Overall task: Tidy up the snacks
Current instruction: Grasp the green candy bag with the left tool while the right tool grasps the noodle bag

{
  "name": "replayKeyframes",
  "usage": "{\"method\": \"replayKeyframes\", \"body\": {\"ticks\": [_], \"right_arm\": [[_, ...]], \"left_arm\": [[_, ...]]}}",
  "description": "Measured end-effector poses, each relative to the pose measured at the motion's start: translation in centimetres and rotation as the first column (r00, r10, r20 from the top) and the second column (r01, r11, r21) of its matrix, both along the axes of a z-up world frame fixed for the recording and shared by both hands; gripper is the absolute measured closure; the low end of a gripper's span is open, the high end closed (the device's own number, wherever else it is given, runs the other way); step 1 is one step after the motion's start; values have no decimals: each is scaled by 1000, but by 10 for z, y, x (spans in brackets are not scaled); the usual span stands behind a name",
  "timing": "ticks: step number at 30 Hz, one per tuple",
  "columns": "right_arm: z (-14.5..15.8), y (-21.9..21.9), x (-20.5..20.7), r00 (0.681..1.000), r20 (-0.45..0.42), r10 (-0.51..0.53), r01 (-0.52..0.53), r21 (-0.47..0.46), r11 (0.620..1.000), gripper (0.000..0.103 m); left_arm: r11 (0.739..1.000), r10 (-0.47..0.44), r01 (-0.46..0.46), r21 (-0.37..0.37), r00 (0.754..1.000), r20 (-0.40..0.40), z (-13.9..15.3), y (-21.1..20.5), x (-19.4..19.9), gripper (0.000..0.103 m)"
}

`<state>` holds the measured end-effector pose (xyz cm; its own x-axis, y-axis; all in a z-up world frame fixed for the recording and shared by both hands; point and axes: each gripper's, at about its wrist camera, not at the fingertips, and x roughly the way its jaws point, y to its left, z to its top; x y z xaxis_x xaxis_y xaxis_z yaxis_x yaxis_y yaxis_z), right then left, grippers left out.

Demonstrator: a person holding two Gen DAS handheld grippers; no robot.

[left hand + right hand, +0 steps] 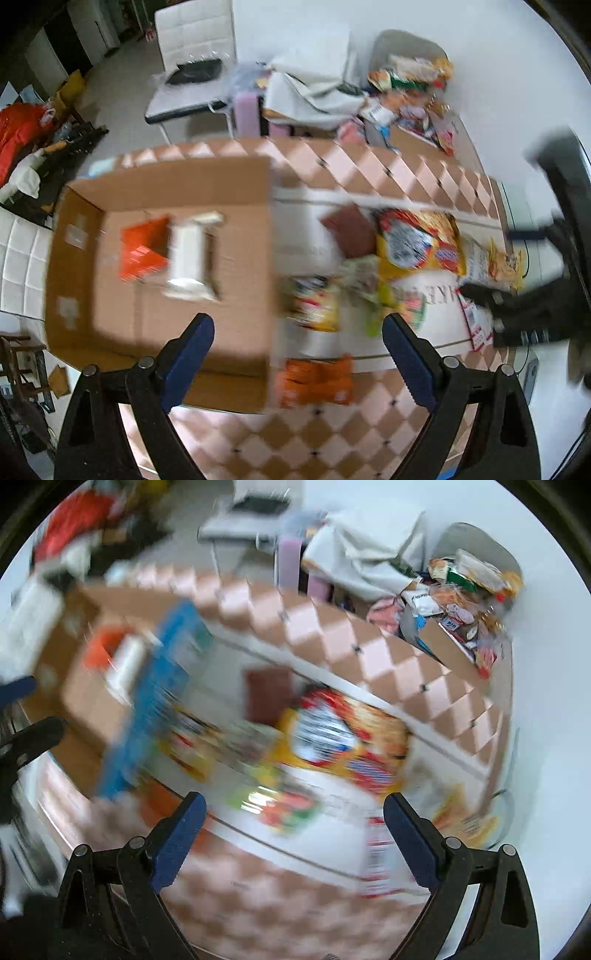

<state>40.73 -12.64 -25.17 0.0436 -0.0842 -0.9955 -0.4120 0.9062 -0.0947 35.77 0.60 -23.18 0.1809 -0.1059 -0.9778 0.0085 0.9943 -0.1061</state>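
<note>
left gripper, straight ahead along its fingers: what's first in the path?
Probably the right wall of the open cardboard box, or the yellow snack packet just beside it. The left gripper is open and empty; blur and fisheye leave depth unclear.

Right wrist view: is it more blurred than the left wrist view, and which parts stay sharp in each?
Yes. Right wrist view: heavy motion blur smears the cardboard box and yellow snack bag; only the right gripper is sharp. Left wrist view: milder blur, the box and bag are readable; the left gripper is sharp.
</note>
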Motion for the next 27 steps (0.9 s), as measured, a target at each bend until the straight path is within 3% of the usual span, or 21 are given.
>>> {"method": "replayKeyframes", "body": {"ticks": [2, 6, 11, 14, 16, 19, 23, 25, 27], "right_arm": [[-16, -18, 14, 994, -51, 97, -99, -44, 994, 4], [-51, -29, 32, 942, -132, 308, -320, -83, 944, 4], [-109, -20, 40, 829, -226, 512, -546, -126, 828, 4], [-135, -14, 43, 766, -269, 584, -627, -110, 771, 4], [-151, -10, 44, 706, -278, 651, -692, -80, 717, 4], [-178, -5, 52, 667, -304, 681, -730, -80, 679, 0], [-194, -6, 54, 654, -331, 680, -735, -68, 675, 0], [-199, -10, 57, 685, -346, 642, -701, -70, 710, 0], [-200, -19, 60, 737, -337, 586, -641, -74, 764, 0]], "left_arm": [[1000, 6, -6, 4, 1000, -24, -13, -28, -7, 10], [999, 41, -42, -1, 995, -86, -42, -66, -18, 10], [996, 79, -84, -16, 980, -184, -82, -98, -27, 10], [992, 111, -124, -40, 964, -240, -102, -106, -29, 10], [989, 131, -144, -31, 957, -259, -111, -108, -28, 10], [983, 166, -181, -27, 944, -284, -122, -108, -23, 10], [971, 212, -234, -37, 926, -313, -133, -102, -18, 10], [965, 228, -258, -49, 915, -333, -137, -100, -16, 10], [957, 241, -282, -65, 903, -356, -142, -98, -14, 10]]}}
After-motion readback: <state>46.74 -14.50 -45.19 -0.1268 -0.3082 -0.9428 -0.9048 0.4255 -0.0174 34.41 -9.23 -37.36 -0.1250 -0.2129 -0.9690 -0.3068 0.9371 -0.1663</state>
